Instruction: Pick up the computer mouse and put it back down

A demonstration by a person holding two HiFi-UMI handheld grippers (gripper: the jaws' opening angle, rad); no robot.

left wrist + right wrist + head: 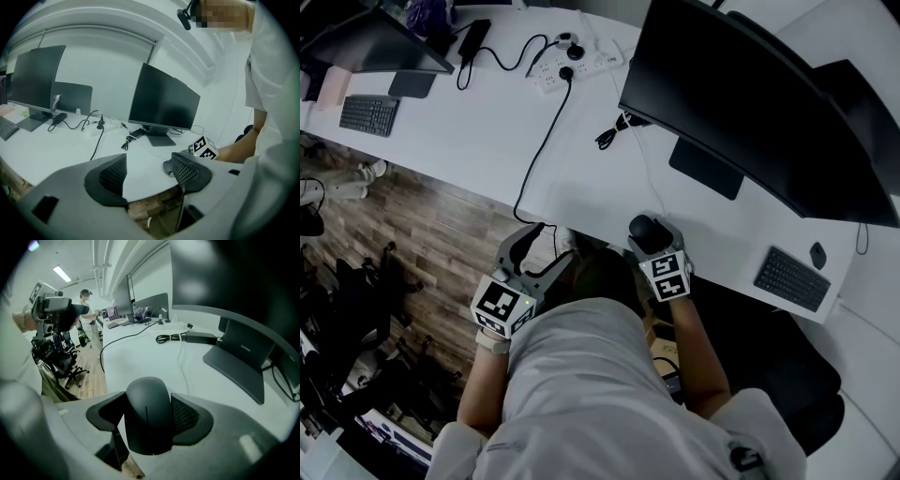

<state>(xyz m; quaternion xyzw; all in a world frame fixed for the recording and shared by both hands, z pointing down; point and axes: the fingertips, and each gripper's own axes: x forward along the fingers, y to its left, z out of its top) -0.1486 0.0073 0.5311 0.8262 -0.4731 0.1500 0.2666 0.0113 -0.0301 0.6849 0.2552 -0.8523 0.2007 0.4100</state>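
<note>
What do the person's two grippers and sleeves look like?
Both the left gripper and right gripper have light grey bodies with dark, mesh-textured jaw pads. Each carries a white cube bearing black square markers. The person wears a light short-sleeved shirt.

Object: computer mouse [146, 408], one, small and palm-sized in shape
Look: matte black, smooth domed back, a thin seam running down its middle
Pose: domed back faced the right gripper's camera, long axis pointing away along the jaws
Hold: clasped at its sides between the jaws of the right gripper [149, 420], both pads touching it
Place: at the near edge of the white desk [487, 141]; whether it rested on the surface or hung just above could not be told
</note>
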